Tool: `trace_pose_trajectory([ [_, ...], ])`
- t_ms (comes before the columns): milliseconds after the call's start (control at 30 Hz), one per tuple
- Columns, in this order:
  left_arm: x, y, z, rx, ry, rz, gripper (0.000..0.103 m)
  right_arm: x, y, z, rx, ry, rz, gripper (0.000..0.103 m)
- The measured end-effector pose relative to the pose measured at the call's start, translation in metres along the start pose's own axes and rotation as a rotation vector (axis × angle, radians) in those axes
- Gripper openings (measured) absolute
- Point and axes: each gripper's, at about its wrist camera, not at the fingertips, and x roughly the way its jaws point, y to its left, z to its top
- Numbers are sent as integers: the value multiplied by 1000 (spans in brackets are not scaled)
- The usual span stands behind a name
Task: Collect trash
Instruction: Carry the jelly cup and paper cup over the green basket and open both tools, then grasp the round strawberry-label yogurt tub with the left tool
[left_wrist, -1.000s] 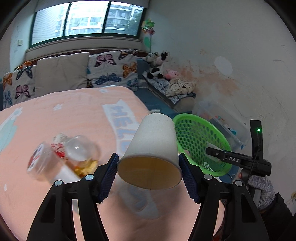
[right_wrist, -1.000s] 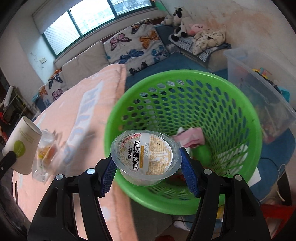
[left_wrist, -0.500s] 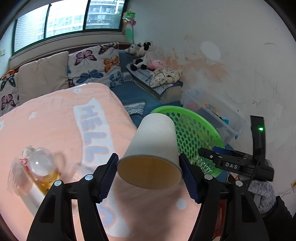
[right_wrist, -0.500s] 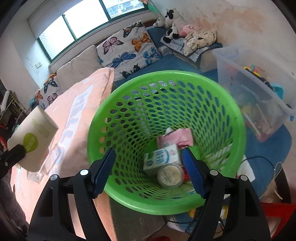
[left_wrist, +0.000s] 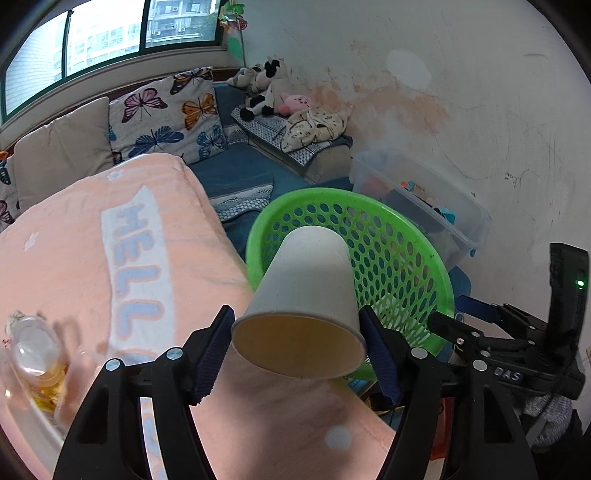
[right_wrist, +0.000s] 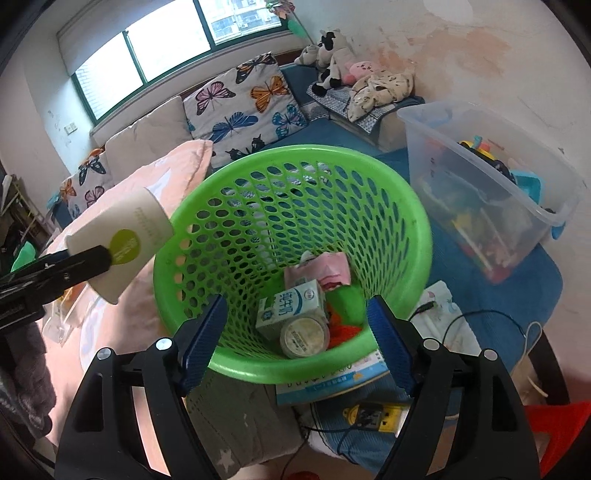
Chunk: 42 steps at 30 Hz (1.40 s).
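Note:
My left gripper is shut on a white paper cup, mouth toward the camera, held over the bed's edge beside the green mesh basket. In the right wrist view the cup hangs at the basket's left rim. My right gripper is open and empty above the basket. Inside lie a round plastic cup, a milk carton and a pink wrapper. A small clear bottle with yellow liquid lies on the bed at the left.
The pink blanket covers the bed. A clear storage bin of toys stands right of the basket. Cables, a yellow power strip and a booklet lie on the floor under the basket. Butterfly pillows line the far wall.
My right gripper opened and the round plastic cup dropped into the basket. My left gripper carried the paper cup rightward from the bed toward the basket.

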Motion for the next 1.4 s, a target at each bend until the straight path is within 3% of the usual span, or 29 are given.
trace_pose_trajectory([
  [367, 20, -13, 0, 11, 50, -9, 72, -10, -12, -11, 49, -5, 22, 78],
  [667, 12, -12, -3, -3, 34, -22, 75, -16, -5, -16, 52, -10, 38, 78],
  [867, -14, 2, -13, -46, -1, -20, 75, -23, 11, -20, 26, -17, 62, 78],
  [1400, -87, 68, -58, -198, -76, 86, 75, -23, 82, -24, -73, -8, 160, 78],
])
